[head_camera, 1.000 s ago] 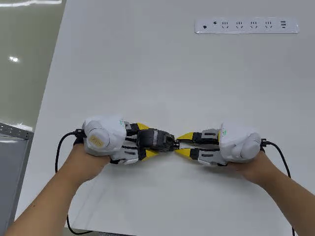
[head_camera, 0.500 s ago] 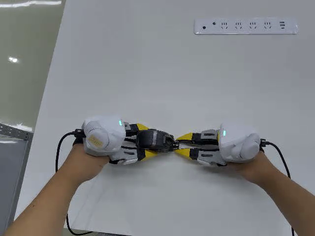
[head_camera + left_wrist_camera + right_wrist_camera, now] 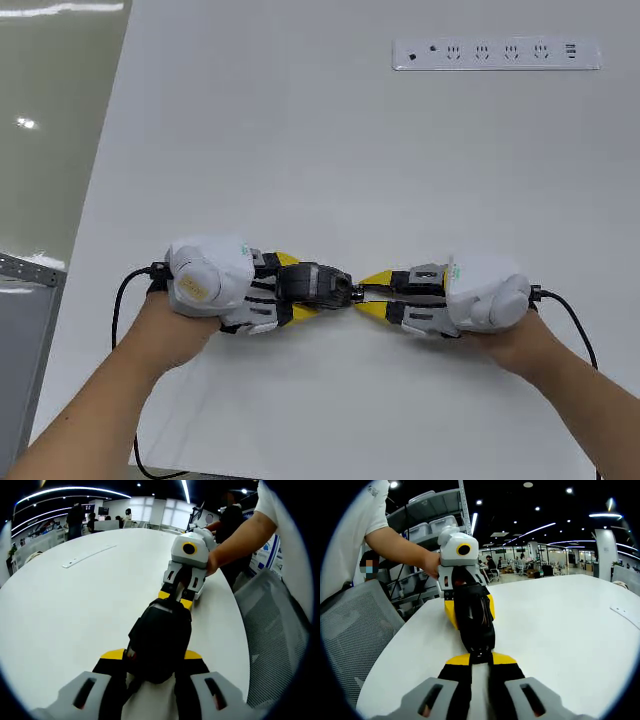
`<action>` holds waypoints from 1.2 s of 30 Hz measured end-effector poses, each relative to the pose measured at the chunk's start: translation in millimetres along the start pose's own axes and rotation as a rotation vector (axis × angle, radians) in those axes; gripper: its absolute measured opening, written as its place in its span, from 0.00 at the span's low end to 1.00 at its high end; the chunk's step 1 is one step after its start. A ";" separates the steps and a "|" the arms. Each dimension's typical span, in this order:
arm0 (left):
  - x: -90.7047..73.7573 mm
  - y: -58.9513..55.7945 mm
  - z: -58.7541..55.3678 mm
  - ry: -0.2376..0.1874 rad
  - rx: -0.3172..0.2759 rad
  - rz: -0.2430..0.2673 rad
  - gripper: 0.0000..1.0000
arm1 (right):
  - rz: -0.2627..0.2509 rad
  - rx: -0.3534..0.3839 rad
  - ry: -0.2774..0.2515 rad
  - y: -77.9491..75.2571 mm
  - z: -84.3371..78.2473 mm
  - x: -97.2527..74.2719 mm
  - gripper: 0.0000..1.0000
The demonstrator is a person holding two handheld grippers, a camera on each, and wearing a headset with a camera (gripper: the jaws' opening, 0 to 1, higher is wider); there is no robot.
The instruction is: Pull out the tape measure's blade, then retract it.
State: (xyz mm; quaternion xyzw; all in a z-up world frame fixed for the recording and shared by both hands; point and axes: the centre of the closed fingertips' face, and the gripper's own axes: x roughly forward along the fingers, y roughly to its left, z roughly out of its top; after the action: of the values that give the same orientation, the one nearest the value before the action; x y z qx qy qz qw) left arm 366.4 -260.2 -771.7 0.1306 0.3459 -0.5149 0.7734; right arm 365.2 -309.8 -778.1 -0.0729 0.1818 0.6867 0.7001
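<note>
Unmoved: left claw (image 3: 299, 285) grips tape measure (image 3: 318, 284), right claw (image 3: 374, 293) pinches blade (image 3: 357, 292); open table (image 3: 300, 150) beyond.

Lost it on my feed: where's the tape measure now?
Head view, low centre: tape measure clamped in the left hand-held gripper, with the right hand-held gripper pinching its front end.

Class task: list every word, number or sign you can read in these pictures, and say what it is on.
No text can be read.
Round sticker on left gripper: marks too blurred.
White shirt print: too blurred.
Far posters: too small.
White power strip: no readable label.
Black tape measure: no label visible.
</note>
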 end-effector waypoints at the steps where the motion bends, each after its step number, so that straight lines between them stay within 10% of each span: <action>1: 0.0 0.0 0.0 0.000 0.000 0.000 0.34 | 0.000 -0.002 0.000 -0.1 -0.2 -0.1 0.11; 36: 0.0 -0.3 -0.5 0.008 0.016 -0.008 0.33 | -0.007 0.025 0.000 -1.2 -8.0 -20.9 0.10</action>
State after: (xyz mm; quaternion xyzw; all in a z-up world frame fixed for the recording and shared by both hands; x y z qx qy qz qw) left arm 366.0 -260.1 -772.1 0.1373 0.3453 -0.5202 0.7690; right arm 365.4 -332.2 -778.2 -0.0646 0.1902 0.6818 0.7034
